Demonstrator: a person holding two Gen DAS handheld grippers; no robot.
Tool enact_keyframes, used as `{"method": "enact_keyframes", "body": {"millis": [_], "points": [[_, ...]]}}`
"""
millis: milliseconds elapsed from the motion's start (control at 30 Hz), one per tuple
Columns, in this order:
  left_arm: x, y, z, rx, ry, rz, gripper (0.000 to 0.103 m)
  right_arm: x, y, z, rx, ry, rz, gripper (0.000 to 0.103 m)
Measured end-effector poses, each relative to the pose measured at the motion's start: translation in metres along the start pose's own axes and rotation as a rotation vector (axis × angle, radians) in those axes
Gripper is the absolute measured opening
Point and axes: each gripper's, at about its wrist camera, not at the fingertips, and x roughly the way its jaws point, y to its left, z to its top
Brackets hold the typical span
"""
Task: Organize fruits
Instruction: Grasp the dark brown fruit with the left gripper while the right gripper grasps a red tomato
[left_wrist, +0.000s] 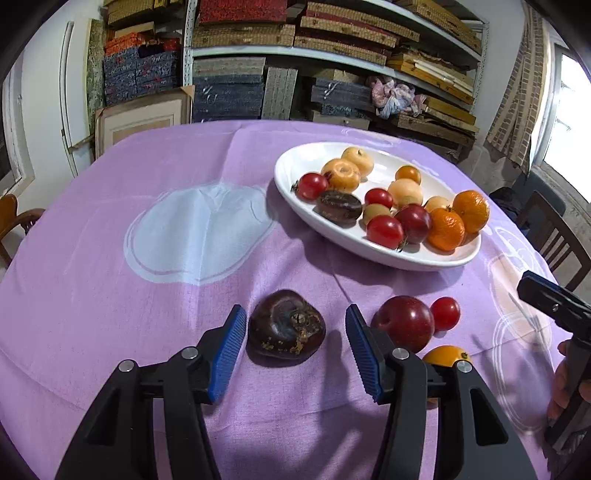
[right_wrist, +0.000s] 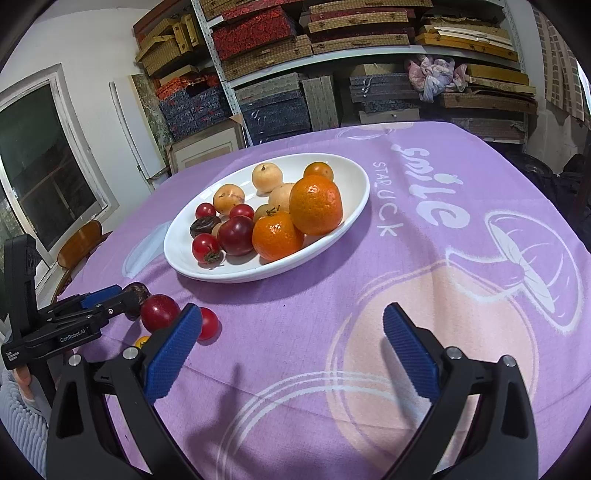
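A dark brown, blemished fruit (left_wrist: 286, 326) lies on the purple cloth between the blue pads of my left gripper (left_wrist: 295, 314). The left pad sits at its side and a gap shows at the right pad, so the gripper is open. Just right of it lie a red plum (left_wrist: 404, 321), a cherry tomato (left_wrist: 445, 313) and a small orange fruit (left_wrist: 445, 356) half hidden by the finger. A white oval dish (left_wrist: 369, 254) farther back holds several tomatoes, tangerines, pale yellow fruits and a dark one. My right gripper (right_wrist: 291, 310) hovers open over bare cloth, with nothing between its fingers.
The purple printed tablecloth (right_wrist: 424, 258) covers the whole table. Wooden chairs (left_wrist: 554, 229) stand at the table's sides. Shelves stacked with boxes (right_wrist: 295, 55) fill the back wall. A person's hand (left_wrist: 561, 384) holds the right gripper at the right edge of the left wrist view.
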Motion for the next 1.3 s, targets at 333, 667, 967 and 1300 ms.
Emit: {"method": "enact_keyframes", "body": {"millis": [333, 667, 967, 1300], "points": [[-0.002, -0.014, 0.002, 0.071, -0.016, -0.003, 0.057, -0.001, 0.000, -0.001, 0.001, 0.004, 0.000, 0.097], [0.027, -0.005, 0.002, 0.052, 0.129, 0.000, 0.069, 0.001, 0.001, -0.001, -0.002, 0.010, 0.002, 0.097], [0.028, -0.006, 0.002, 0.049, 0.124, 0.040, 0.050, 0.002, 0.003, -0.003, -0.012, 0.011, 0.003, 0.097], [0.026, -0.001, 0.002, 0.008, 0.116, 0.052, 0.050, 0.001, 0.005, -0.002, -0.018, 0.008, 0.009, 0.097]]}}
